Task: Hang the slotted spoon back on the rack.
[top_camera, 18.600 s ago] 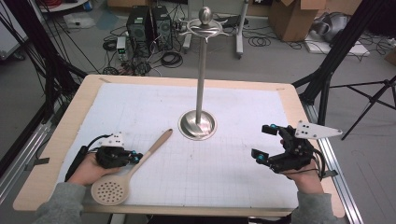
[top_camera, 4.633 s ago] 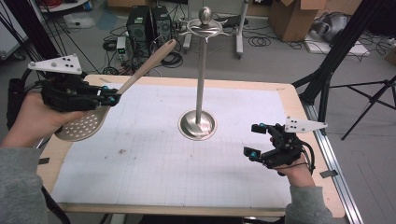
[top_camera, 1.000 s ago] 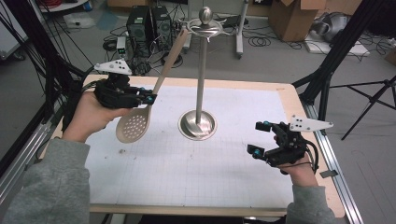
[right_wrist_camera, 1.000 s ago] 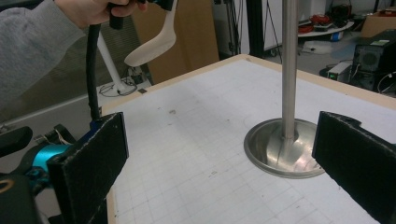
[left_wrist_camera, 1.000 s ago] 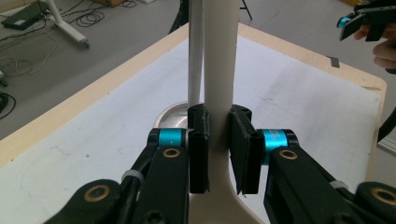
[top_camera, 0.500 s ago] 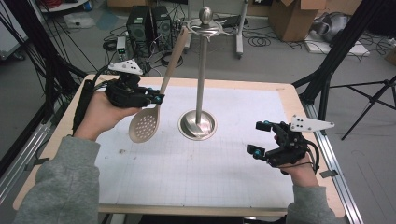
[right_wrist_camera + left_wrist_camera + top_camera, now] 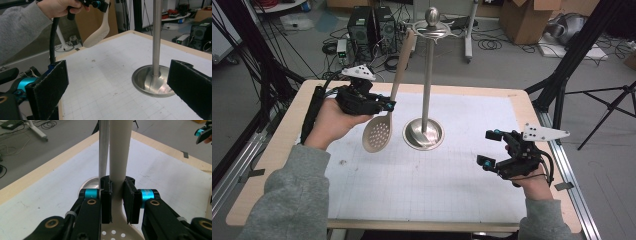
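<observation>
The slotted spoon (image 7: pixel 384 117) hangs bowl-down above the white mat (image 7: pixel 422 170), its handle top now seemingly touching the stand (image 7: pixel 426 95), closer than 1 second ago. The left gripper (image 7: pixel 387 106) clamps its neck. The right gripper (image 7: pixel 490 148) rests wide and empty, unmoved.

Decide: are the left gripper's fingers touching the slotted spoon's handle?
Touching. In the left gripper view, the left gripper has both black fingers pressed against the slotted spoon handle with no gap.
</observation>
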A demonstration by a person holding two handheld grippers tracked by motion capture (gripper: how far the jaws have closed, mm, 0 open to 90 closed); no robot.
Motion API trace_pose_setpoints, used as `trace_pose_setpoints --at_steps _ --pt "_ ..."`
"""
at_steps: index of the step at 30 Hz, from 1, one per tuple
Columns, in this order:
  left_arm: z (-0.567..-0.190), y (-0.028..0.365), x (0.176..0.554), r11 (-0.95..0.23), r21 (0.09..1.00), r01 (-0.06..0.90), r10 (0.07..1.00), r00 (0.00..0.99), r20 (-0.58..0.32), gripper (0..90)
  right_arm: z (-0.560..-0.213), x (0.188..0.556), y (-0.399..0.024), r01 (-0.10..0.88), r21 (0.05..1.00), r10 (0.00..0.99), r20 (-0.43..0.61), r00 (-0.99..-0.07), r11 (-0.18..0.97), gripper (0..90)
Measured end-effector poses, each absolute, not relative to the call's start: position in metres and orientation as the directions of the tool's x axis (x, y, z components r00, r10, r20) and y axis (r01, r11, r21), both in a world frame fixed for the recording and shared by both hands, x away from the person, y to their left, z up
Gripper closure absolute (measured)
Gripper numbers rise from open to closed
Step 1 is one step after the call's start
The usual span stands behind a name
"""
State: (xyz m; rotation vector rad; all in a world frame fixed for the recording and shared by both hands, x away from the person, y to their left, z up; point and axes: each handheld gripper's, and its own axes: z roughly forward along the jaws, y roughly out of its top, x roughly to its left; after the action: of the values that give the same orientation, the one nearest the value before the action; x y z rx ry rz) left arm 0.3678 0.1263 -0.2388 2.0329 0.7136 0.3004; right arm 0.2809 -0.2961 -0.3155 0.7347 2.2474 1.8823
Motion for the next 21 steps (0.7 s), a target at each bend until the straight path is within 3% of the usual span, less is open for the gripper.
trace_pose_setpoints --at_steps 21 --pt "-0.249 0.115 0.380 -0.381 0.844 0.378 0.600 0.795 -0.085 77.7 -0.317 0.282 -0.297 0.285 0.953 0.431 0.214 -0.877 0.107 2.2"
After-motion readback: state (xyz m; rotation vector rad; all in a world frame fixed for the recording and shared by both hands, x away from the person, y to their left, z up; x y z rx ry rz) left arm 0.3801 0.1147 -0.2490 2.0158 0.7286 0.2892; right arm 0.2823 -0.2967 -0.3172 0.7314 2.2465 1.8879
